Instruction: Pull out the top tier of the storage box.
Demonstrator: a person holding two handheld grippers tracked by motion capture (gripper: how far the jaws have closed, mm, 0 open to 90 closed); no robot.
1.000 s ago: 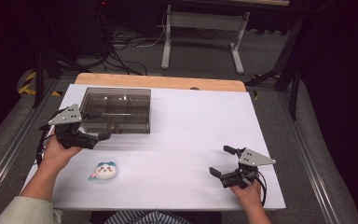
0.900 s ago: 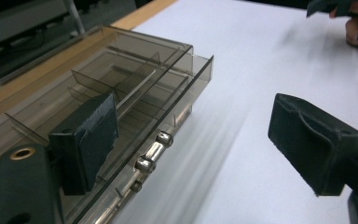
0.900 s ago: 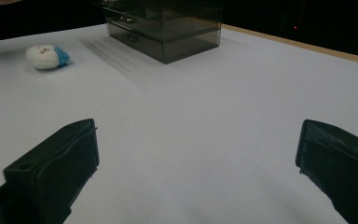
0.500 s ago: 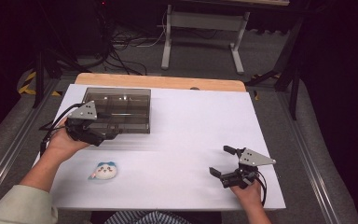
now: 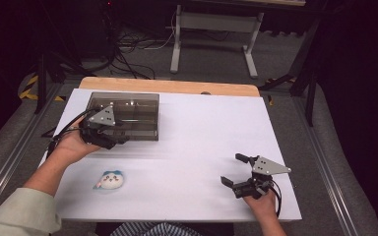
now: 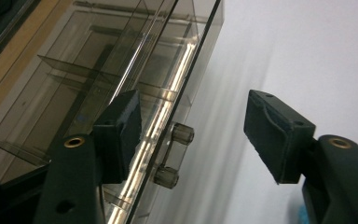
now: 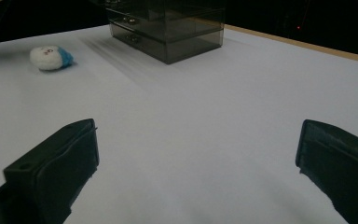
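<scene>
A smoked clear drawer box [image 5: 128, 114] stands at the table's back left, and in the right gripper view the drawer box [image 7: 168, 28] is far ahead. My left gripper [image 5: 119, 140] is at its front face. In the left gripper view my left gripper [image 6: 196, 135] has just been closing, with a clear drawer handle [image 6: 175, 154] between its jaws. The handle sits near one pad, and the other pad stands well off it. A small white and blue plush toy [image 5: 110, 179] lies near the front left. My right gripper [image 5: 231, 169] rests open at the front right, nothing between its jaws.
White sheet [image 5: 206, 132] covers the table, with a wooden edge [image 5: 177, 87] at the back. The plush toy [image 7: 51, 58] lies left of the box in the right gripper view. Cables and a metal stand [image 5: 211, 34] are on the floor beyond.
My left hand has slid right along the box's front, up to the drawer face, and its jaws have narrowed. The right hand and the plush toy have stayed put.
</scene>
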